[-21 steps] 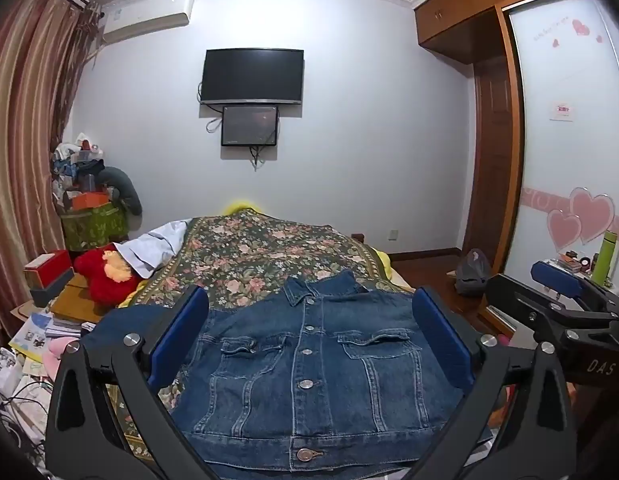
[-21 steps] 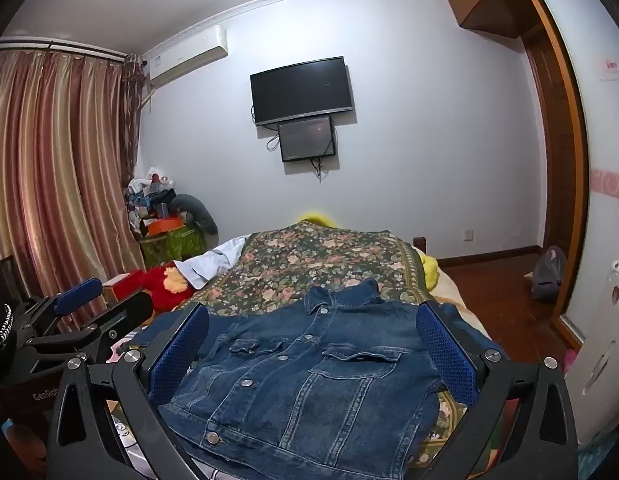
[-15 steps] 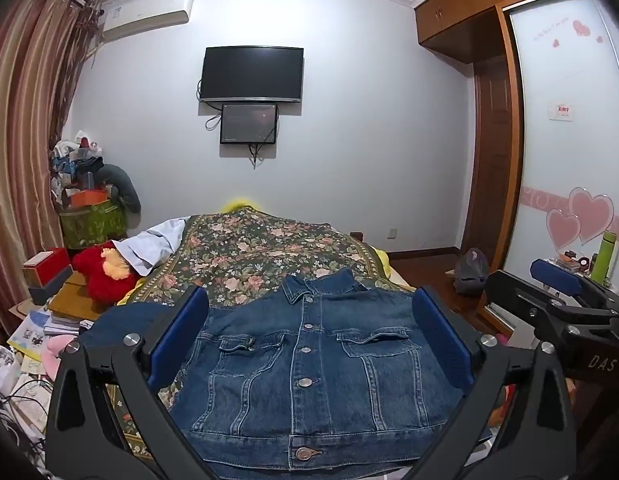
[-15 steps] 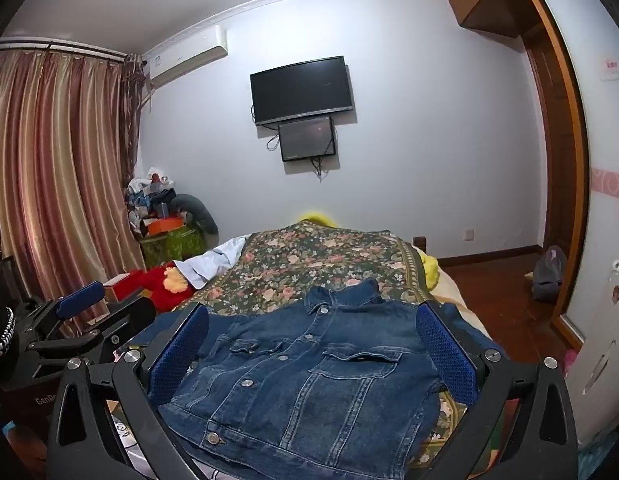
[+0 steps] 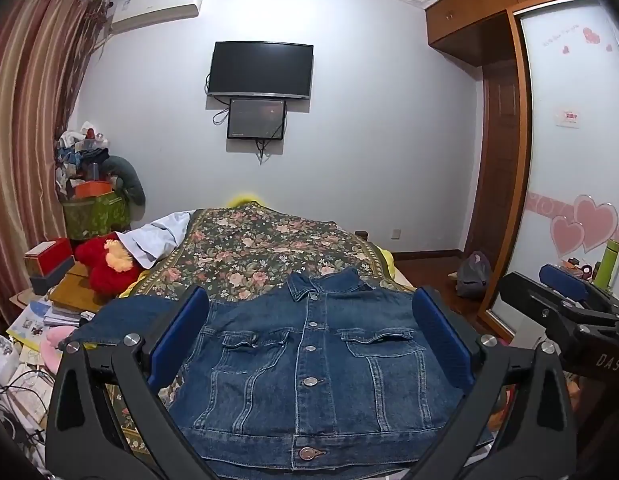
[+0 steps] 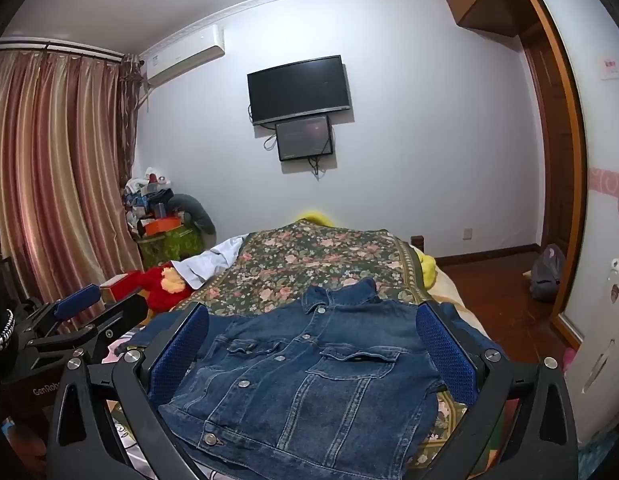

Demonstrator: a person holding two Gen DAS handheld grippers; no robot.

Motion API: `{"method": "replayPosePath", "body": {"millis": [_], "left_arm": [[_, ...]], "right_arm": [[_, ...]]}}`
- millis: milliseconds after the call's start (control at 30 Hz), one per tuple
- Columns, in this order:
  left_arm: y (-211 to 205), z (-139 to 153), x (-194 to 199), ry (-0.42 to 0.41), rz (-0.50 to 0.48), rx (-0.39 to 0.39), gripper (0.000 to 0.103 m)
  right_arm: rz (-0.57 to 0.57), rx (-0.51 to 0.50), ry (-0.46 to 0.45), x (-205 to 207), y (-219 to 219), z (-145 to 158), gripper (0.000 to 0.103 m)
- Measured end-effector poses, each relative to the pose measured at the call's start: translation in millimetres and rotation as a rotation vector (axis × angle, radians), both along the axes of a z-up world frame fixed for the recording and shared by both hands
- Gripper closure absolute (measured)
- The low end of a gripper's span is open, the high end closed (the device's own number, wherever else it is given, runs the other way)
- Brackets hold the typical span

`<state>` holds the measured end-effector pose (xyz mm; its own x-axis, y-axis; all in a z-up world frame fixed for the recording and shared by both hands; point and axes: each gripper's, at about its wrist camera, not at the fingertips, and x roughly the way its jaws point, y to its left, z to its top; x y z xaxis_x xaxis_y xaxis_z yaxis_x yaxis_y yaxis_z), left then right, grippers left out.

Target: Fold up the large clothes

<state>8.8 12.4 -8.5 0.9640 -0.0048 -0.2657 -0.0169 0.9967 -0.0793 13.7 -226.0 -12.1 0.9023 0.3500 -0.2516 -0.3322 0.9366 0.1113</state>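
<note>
A blue denim jacket (image 5: pixel 309 364) lies front up and buttoned on the near end of a bed with a floral cover (image 5: pixel 261 248), collar pointing away from me. One sleeve (image 5: pixel 121 316) spreads out to the left. My left gripper (image 5: pixel 309 340) hovers above the jacket's near half, jaws wide open, nothing between its blue pads (image 5: pixel 181 332). In the right wrist view the same jacket (image 6: pixel 309 380) lies below my right gripper (image 6: pixel 309 340), also wide open and empty. Each gripper shows at the edge of the other's view: the right gripper (image 5: pixel 565 304), the left gripper (image 6: pixel 81 312).
A red plush toy (image 5: pixel 105 264) and a white cloth (image 5: pixel 157 236) lie at the bed's left side, with boxes and books (image 5: pixel 49 304) piled below. A green bin (image 5: pixel 97 212) stands by the curtain. A wardrobe (image 5: pixel 569 200) and dark bag (image 5: pixel 473 276) stand right.
Both grippers have barely shifted; the view has tipped up very slightly. The jacket lies as before and both jaws stay open.
</note>
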Motion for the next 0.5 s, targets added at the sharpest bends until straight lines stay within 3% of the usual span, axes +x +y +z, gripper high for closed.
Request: {"method": "replayPosePath", "body": {"millis": [500], "left_arm": [[1.8, -0.2, 1.7, 0.005, 0.007, -0.006, 0.0]], "right_arm": [[0.0, 0.0, 0.0, 0.9, -1.8, 0.8, 0.0]]}}
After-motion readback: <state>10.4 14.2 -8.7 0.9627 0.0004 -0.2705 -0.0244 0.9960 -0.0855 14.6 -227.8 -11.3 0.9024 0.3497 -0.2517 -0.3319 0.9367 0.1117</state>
